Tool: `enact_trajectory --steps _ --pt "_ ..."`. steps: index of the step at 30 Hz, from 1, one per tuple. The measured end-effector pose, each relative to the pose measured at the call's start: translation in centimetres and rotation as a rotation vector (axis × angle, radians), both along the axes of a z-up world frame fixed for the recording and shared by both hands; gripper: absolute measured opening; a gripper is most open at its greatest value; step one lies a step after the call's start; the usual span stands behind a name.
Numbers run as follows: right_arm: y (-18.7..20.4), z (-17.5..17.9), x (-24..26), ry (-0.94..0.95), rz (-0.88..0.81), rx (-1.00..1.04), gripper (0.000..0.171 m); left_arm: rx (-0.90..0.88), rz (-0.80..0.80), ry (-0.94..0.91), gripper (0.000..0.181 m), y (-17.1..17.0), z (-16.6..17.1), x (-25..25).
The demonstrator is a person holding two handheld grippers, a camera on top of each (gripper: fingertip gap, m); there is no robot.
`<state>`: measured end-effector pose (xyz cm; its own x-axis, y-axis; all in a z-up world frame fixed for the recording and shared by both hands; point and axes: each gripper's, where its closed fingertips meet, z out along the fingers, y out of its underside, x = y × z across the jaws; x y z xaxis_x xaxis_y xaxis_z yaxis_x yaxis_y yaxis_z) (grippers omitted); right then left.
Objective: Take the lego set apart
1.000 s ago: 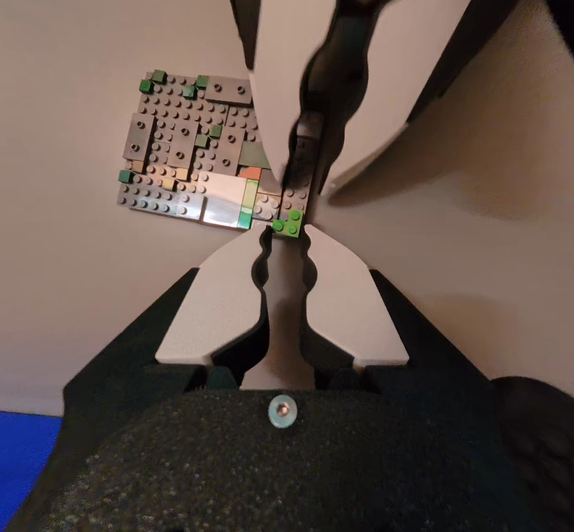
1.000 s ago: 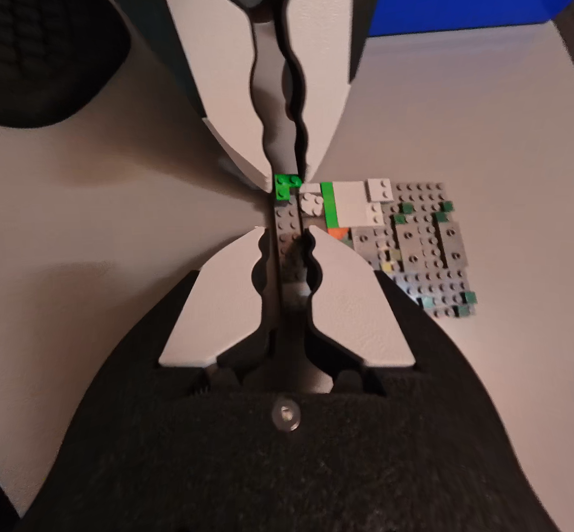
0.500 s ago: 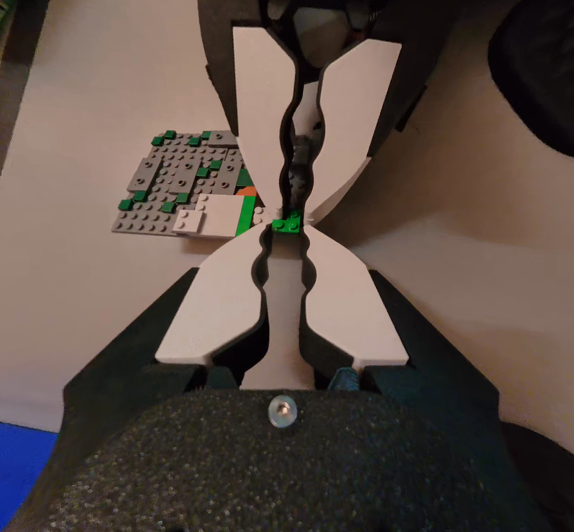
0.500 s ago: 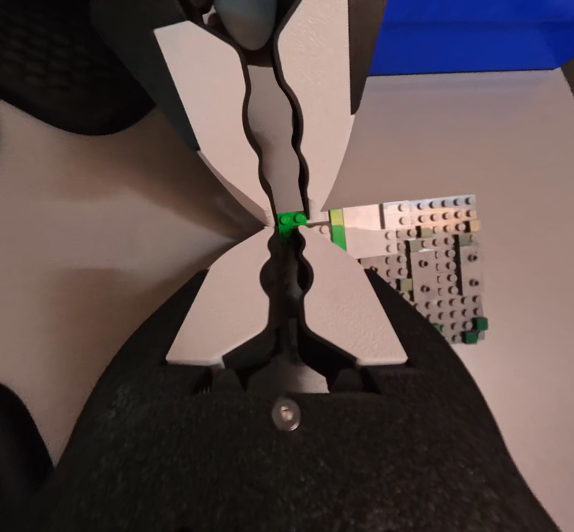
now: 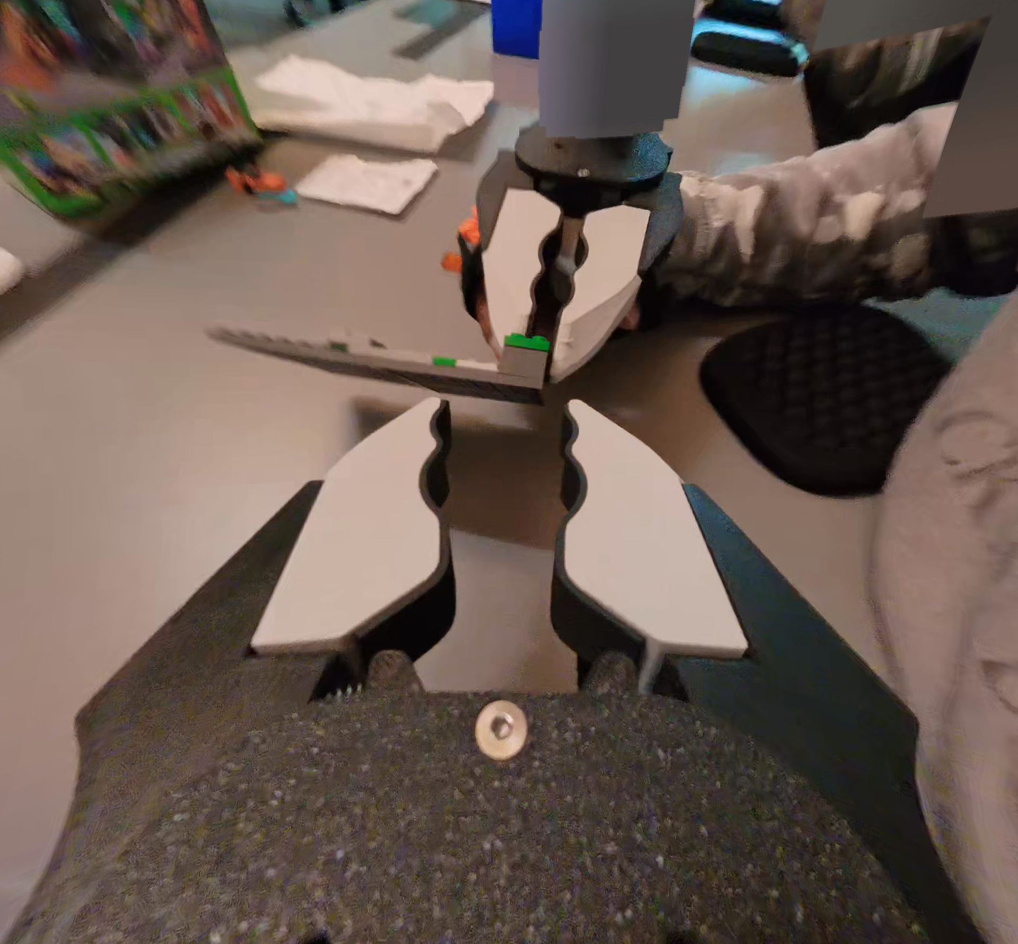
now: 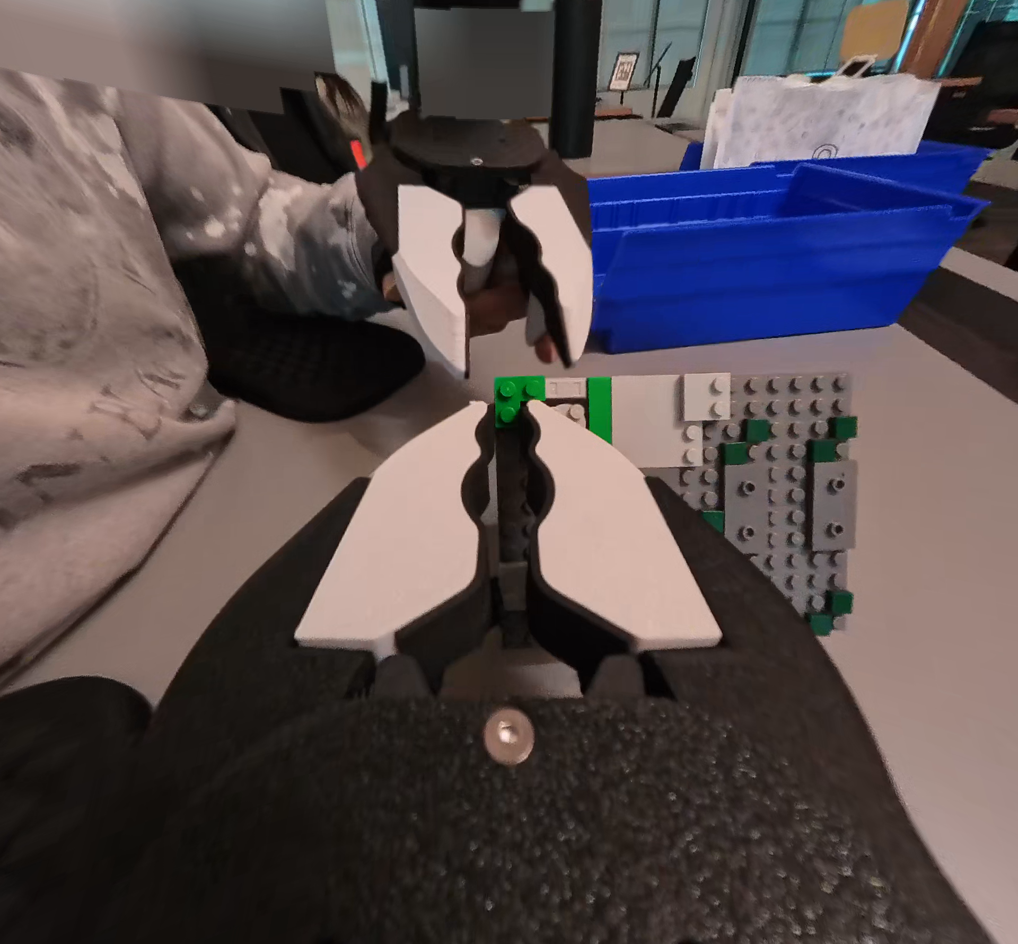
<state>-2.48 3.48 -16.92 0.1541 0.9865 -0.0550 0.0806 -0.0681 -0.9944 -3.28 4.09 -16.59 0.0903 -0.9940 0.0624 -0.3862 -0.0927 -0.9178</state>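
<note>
Grey table [image 6: 936, 356], blue bin [image 6: 771, 268] holding white bag [image 6: 815, 113]

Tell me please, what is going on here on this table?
A person is taking apart a flat lego build with two handheld grippers. The right gripper is shut on the build's edge, by the bright green corner piece, holding it tilted off the table. The left gripper is open and holds nothing, facing that corner. The green piece is not yet off.

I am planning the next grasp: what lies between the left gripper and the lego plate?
Nothing. The left wrist view shows only shadowed table between the open left gripper and the near edge of the lego plate.
</note>
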Motion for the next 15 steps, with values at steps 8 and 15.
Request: enact_trajectory --steps 8,15 --pt "-1.6 0.9 -0.5 0.090 0.061 -0.076 0.008 0.327 -0.081 0.048 0.030 -1.9 0.6 1.4" --pt "-2.7 0.7 -0.5 0.101 0.108 -0.136 0.008 0.422 -0.146 0.130 0.021 -3.1 0.2 1.3"
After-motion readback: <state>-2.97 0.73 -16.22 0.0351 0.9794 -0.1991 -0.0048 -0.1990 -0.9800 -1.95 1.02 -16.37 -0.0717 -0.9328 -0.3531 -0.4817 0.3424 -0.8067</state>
